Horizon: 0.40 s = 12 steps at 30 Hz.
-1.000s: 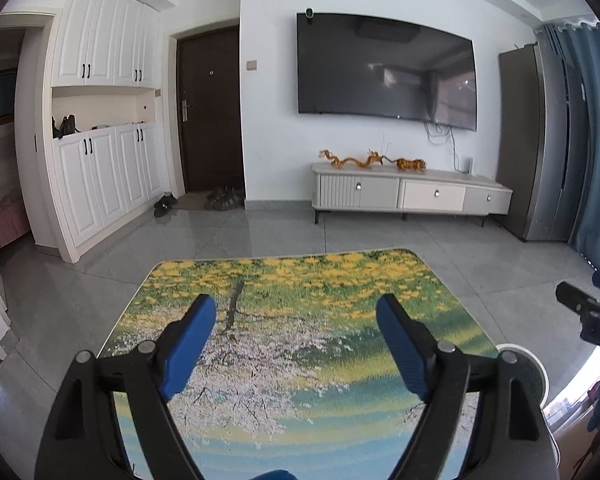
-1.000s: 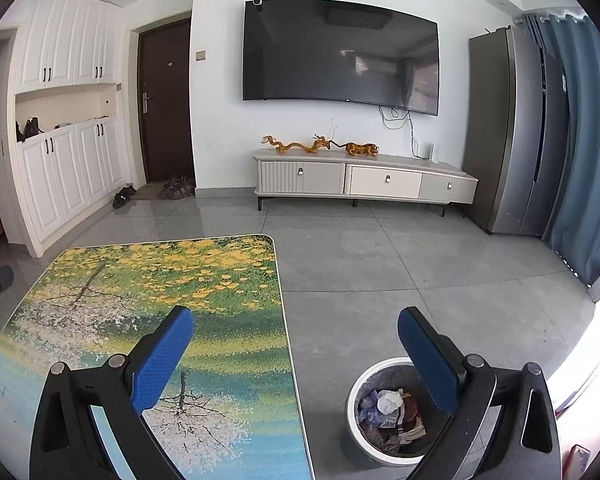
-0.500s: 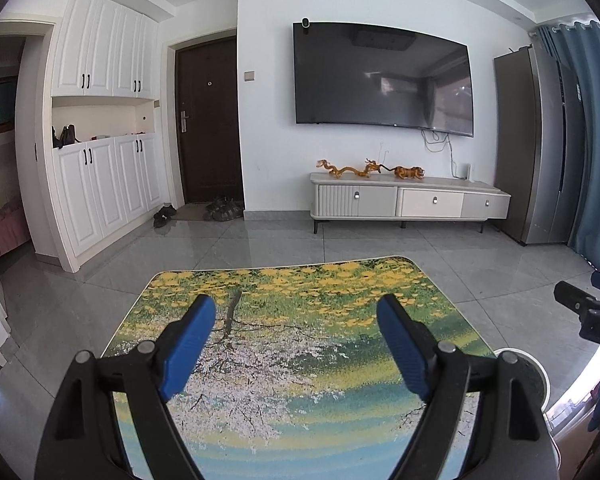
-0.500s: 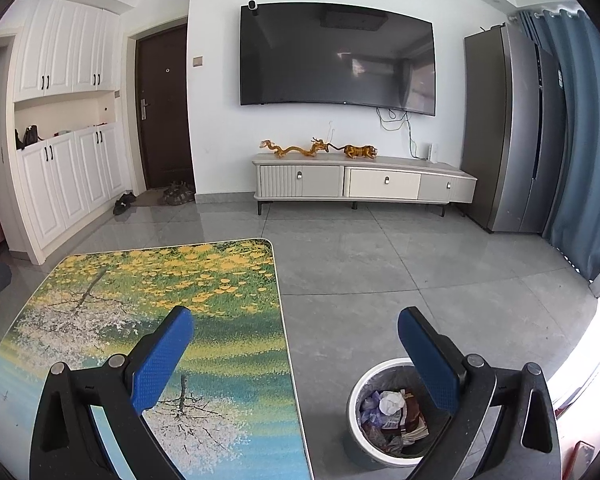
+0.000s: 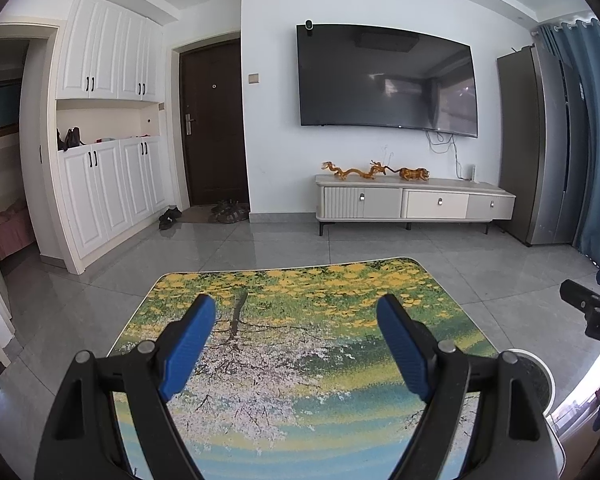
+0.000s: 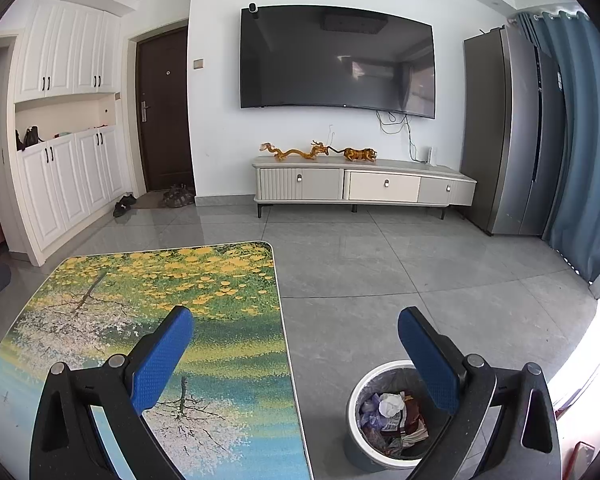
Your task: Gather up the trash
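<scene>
A round white trash bin (image 6: 353,404) lined with a bag stands on the grey floor right of the table; crumpled paper and wrappers (image 6: 391,418) lie inside it. In the left wrist view only the bin's rim (image 5: 537,368) shows behind the right finger. My left gripper (image 5: 296,344) hangs open over the table (image 5: 300,400), which carries a tree-and-lake picture, and nothing sits between its blue pads. My right gripper (image 6: 296,350) is open and empty too, straddling the table's right edge (image 6: 288,360) and the bin. No loose trash shows on the tabletop.
A white TV cabinet (image 6: 363,188) with dragon figurines stands under a wall-mounted TV (image 6: 335,60). A grey fridge (image 6: 511,132) and blue curtain (image 6: 579,140) fill the right side. White cupboards (image 5: 100,184), a dark door (image 5: 214,124) and shoes (image 5: 228,212) are at the left.
Both views have tilted upward a little, so the room sits lower in frame. Both grippers stay open and empty.
</scene>
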Available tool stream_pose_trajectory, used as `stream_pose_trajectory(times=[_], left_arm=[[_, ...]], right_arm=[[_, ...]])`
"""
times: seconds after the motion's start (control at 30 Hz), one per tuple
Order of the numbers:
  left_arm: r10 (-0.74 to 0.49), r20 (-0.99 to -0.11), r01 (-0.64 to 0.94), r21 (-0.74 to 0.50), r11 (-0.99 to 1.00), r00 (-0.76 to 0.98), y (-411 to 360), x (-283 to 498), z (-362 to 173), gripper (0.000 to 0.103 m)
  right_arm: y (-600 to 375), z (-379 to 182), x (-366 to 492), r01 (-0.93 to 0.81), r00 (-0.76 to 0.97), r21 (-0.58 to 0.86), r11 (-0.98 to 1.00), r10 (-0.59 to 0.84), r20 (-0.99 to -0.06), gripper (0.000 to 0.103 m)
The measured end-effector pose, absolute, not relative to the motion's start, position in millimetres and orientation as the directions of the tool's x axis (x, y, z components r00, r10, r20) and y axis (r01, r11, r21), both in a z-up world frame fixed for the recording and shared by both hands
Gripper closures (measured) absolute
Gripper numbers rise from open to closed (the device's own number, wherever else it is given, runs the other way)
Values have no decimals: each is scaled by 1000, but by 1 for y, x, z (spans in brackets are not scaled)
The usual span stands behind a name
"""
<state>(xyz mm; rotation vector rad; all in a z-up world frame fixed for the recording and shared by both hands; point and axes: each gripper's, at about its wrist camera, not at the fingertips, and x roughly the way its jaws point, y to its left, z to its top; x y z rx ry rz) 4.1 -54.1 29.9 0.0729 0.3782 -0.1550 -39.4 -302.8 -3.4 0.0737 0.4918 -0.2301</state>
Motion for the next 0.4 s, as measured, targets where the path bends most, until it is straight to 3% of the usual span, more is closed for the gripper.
stream_pose_trajectory(times=[0.4], left_arm=[[-128, -389, 157, 44, 987, 912, -55, 7, 29, 21]], right_arm=[[-304, -4, -40, 239, 855, 13, 971, -204, -476, 0]])
